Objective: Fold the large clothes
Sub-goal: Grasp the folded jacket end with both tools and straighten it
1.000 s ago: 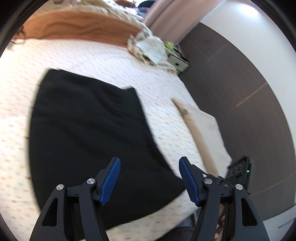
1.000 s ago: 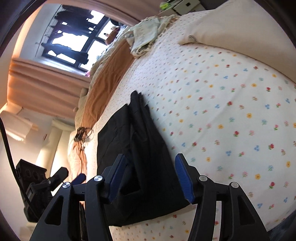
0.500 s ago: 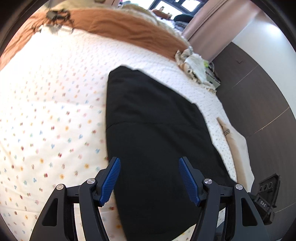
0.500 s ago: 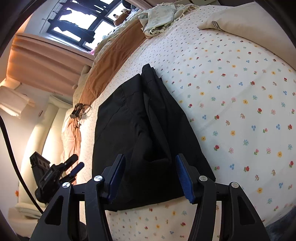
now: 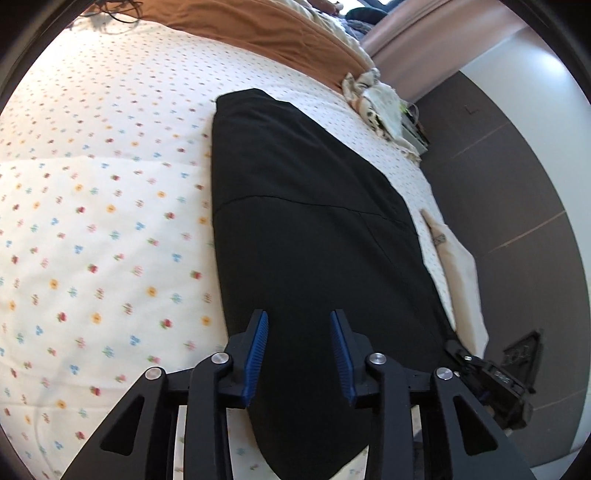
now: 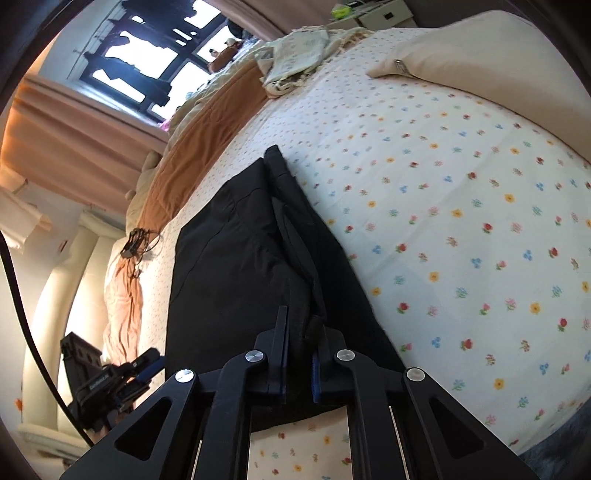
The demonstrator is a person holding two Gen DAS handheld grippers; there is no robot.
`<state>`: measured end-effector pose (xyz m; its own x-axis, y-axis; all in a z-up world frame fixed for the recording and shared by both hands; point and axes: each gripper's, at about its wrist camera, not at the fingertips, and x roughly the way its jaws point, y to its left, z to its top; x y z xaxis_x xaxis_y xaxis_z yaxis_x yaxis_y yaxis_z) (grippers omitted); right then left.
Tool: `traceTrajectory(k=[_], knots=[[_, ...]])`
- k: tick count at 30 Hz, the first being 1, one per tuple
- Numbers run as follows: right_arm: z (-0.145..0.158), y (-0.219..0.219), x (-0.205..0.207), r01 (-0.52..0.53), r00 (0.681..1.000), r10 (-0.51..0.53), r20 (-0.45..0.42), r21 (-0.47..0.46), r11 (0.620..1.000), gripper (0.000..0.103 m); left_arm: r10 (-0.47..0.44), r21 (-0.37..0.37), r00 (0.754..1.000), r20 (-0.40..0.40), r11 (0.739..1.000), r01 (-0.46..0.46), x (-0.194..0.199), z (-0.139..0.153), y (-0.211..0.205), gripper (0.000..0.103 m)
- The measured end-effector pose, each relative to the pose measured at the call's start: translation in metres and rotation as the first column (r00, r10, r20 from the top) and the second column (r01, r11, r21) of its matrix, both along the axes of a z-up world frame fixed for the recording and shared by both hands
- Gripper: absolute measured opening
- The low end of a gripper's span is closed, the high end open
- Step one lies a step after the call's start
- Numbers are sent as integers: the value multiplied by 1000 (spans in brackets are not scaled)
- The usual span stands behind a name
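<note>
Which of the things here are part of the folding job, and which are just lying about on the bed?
Part of the job:
- black garment, flat on the flowered sheet
- right gripper, jaws pinching the garment's near edge
- left gripper, garment between its jaws, which have just been closing

Lying about:
- brown blanket
- cream pillow
- crumpled cloth

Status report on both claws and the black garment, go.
Right claw shut on near edge of black fabric garment. Left claw just closing, pads apart astride the garment. Garment flat on floral bedsheet. Nothing in the way.
</note>
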<state>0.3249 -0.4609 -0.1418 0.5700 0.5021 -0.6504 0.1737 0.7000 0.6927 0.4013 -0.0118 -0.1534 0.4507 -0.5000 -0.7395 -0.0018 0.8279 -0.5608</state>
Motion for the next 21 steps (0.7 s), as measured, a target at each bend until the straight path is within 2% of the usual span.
traceTrajectory(k=[4, 10, 12, 15, 18, 21], knots=[[-6, -11, -7, 27, 999, -26, -30, 44, 999, 8, -24, -43, 1000, -4, 999, 24, -2, -1, -3, 35], [-10, -15, -10, 16, 998, -12, -61, 67, 998, 8, -31, -34, 999, 17, 999, 31, -5, 6, -8, 36], [-13, -17, -9, 7, 998, -2, -70, 76, 997, 8, -18, 3, 999, 36, 1000, 18, -6, 10, -9, 36], [-14, -18, -7, 1, 998, 5, -69, 85, 996, 8, -16, 41, 998, 53, 999, 14, -7, 14, -11, 40], [-14, -18, -3, 9, 997, -3, -74, 83, 997, 8, -4, 13, 999, 52, 1000, 4, -5, 12, -5, 47], [-16, -19, -1, -4, 996, 11, -84, 75, 997, 9, 21, 2, 998, 55, 1000, -22, -5, 12, 4, 48]])
